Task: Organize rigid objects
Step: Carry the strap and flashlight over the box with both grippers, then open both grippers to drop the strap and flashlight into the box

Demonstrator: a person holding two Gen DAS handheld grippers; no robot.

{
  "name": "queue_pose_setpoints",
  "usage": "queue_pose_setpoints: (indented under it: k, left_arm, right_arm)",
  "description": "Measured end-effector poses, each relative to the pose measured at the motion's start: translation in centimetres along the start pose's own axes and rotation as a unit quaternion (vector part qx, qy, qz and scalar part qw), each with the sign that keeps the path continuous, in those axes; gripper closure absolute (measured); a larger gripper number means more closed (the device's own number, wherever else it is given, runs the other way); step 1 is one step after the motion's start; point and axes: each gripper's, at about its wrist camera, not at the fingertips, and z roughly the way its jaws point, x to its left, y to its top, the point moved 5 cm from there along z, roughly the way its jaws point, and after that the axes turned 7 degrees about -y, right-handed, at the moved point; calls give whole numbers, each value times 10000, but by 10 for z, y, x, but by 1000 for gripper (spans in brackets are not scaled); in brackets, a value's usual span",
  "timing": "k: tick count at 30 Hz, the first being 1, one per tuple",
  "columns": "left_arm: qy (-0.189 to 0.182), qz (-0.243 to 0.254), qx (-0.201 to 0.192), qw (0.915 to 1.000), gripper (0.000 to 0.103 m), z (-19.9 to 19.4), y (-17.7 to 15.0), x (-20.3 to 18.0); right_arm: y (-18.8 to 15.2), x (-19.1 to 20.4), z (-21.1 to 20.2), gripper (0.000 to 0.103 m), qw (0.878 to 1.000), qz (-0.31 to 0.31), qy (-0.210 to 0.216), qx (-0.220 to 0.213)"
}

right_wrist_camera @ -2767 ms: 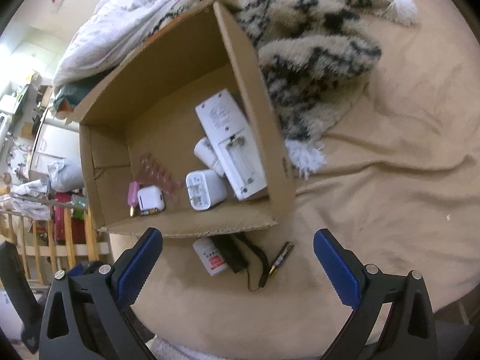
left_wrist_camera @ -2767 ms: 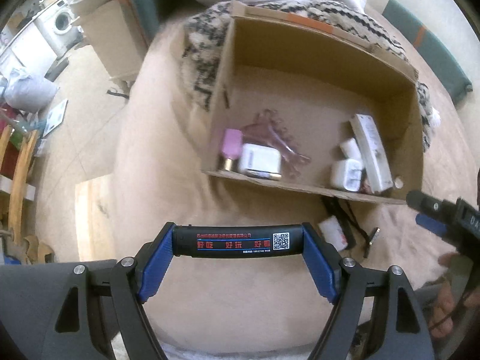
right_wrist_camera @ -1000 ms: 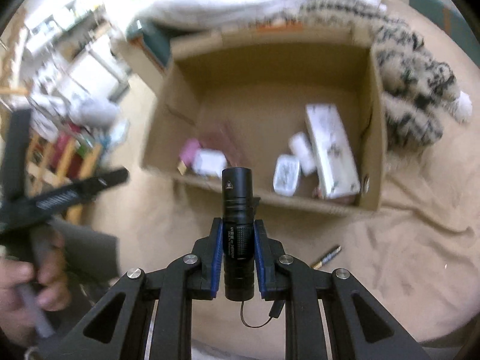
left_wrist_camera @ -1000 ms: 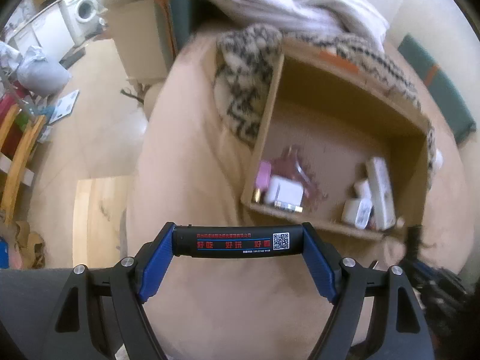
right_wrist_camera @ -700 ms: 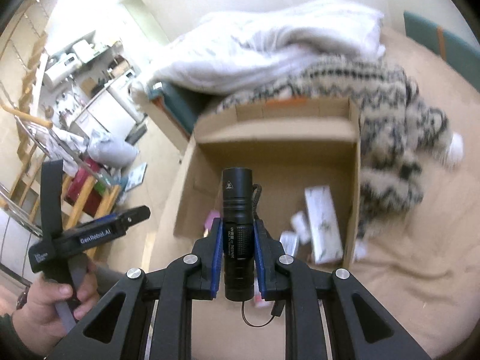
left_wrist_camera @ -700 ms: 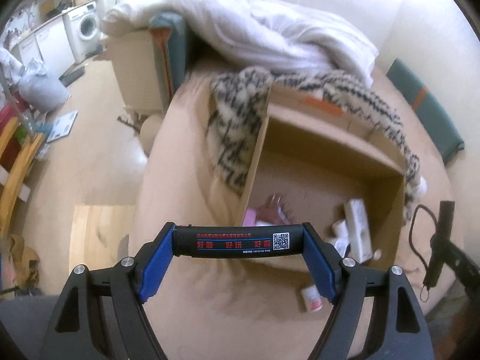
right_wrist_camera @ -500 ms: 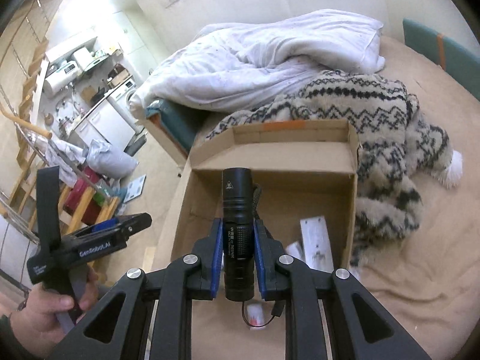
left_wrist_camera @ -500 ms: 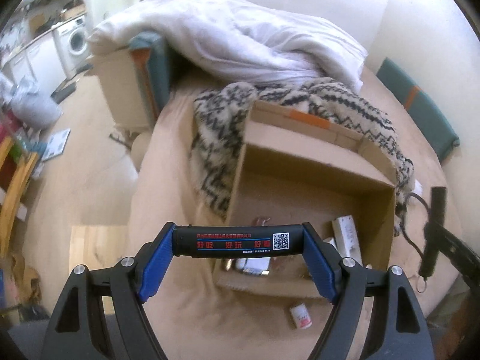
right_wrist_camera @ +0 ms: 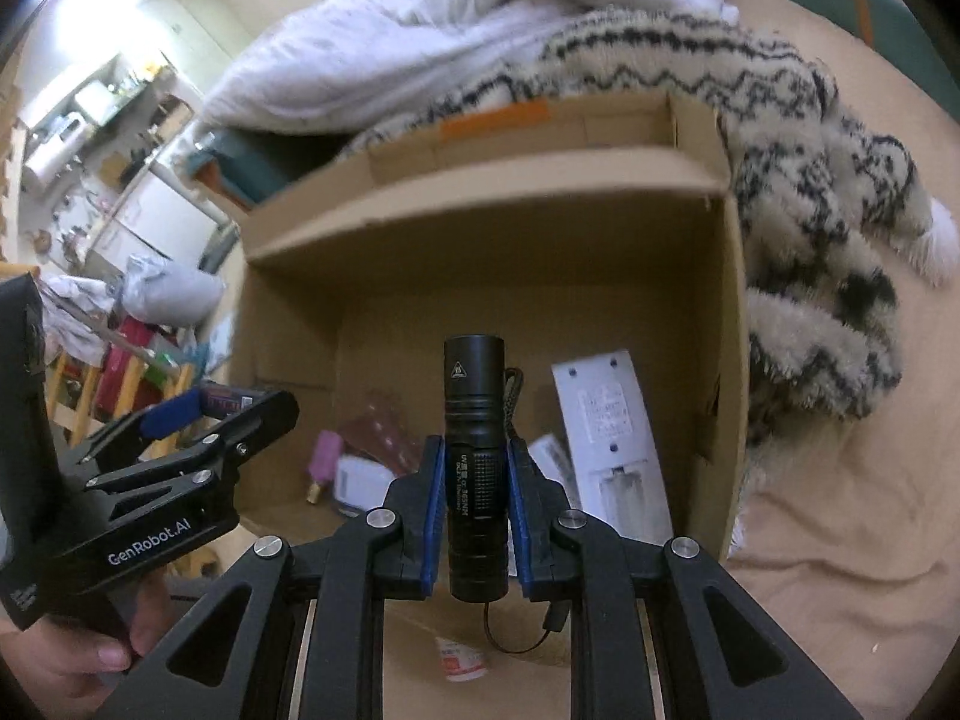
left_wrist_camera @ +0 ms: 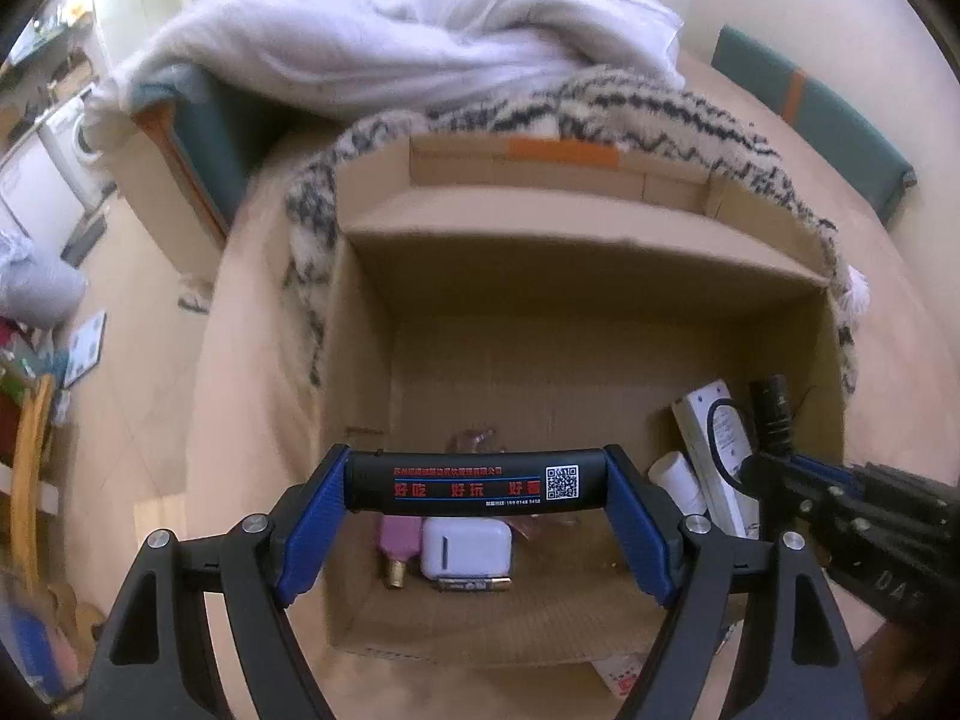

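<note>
A black flashlight [right_wrist_camera: 474, 456] is clamped upright between the narrow blue pads of the right gripper [right_wrist_camera: 476, 501], its lens end held over the open cardboard box [right_wrist_camera: 729, 360] and its wrist cord hanging below the jaws. A black bar printed with red characters and a QR code [left_wrist_camera: 477, 482] is gripped crosswise between the widely spread jaws of the left gripper [left_wrist_camera: 477, 483], which is also held above the near edge of the box. On the box floor, a white remote-like device [right_wrist_camera: 612, 444] is seen lying against the right wall, a white charger cube [left_wrist_camera: 467, 549] and a small pink bottle [left_wrist_camera: 400, 543] near the front wall, and a translucent pink item [right_wrist_camera: 381, 429] toward the middle. A small white-and-red object [right_wrist_camera: 461, 660] is left outside the box, just before its front wall. A patterned knit blanket [right_wrist_camera: 804, 192] is draped around the back and right side of the box.
</note>
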Motion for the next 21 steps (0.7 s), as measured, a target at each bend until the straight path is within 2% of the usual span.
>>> queue_pose_setpoints:
  k: [6,12,21]
  left_arm:
    - [85,-133,147,9998,24,11,-6,8]
    - [163,-48,374,9992,24,23,-14,9]
    - [119,8,501,9987,24,23,-20,7]
  right_arm:
    - [-11,-9,28,83,9988,80,-172,456]
    - [-17,-13,42,82,9970,131,-209,727]
    - [-16,-15,41,82,9962,246,-201,810]
